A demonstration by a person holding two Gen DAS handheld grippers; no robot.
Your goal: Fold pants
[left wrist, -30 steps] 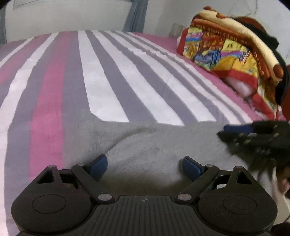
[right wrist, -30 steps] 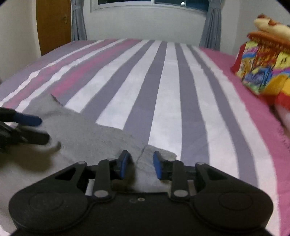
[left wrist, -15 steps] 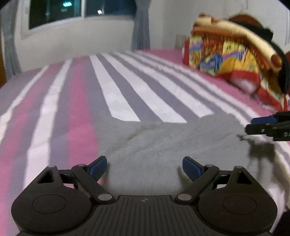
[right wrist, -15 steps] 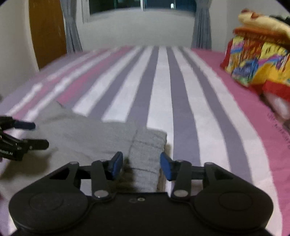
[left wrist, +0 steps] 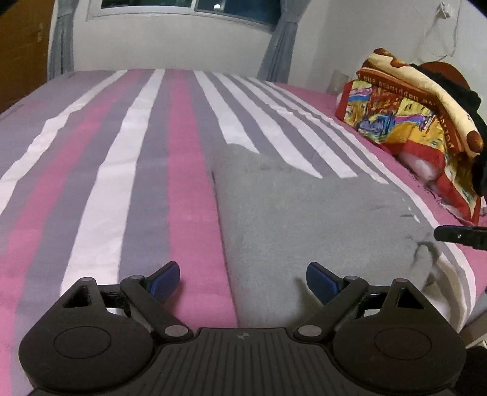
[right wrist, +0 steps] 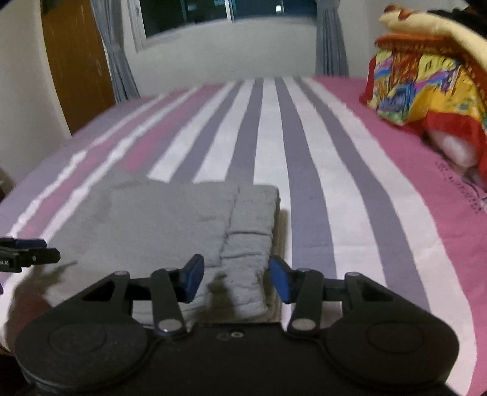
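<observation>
Grey pants [left wrist: 304,213] lie folded into a flat, thick pad on a striped bed [left wrist: 137,152], occupying the 3 o'clock half of the left wrist view and the 9 o'clock half of the right wrist view. The left gripper [left wrist: 243,280] hangs above the pad's left edge with its blue pads spread wide and nothing between them. The right gripper [right wrist: 234,278] has just been easing its jaws apart; they now stand half spread on either side of the ribbed waistband end [right wrist: 252,237], with the cloth lying between the pads but pressed by neither.

The fabric looks like soft, fleecy knit: light, limp, and likely to sag or slide out of shape if lifted by a single point. It should not be slippery or fragile. A sound hold would probably be at two corners of one short end, pinching all layers together, since the stacked edge near 12 o'clock in the right wrist view shows several plies that could separate.

A brightly printed bundle of bedding [right wrist: 426,91] sits at 2 o'clock, well apart from the pants. No containers are in sight; the bed itself carries only the pants and that bundle. A door [right wrist: 76,67] and curtained window [right wrist: 228,12] stand beyond
</observation>
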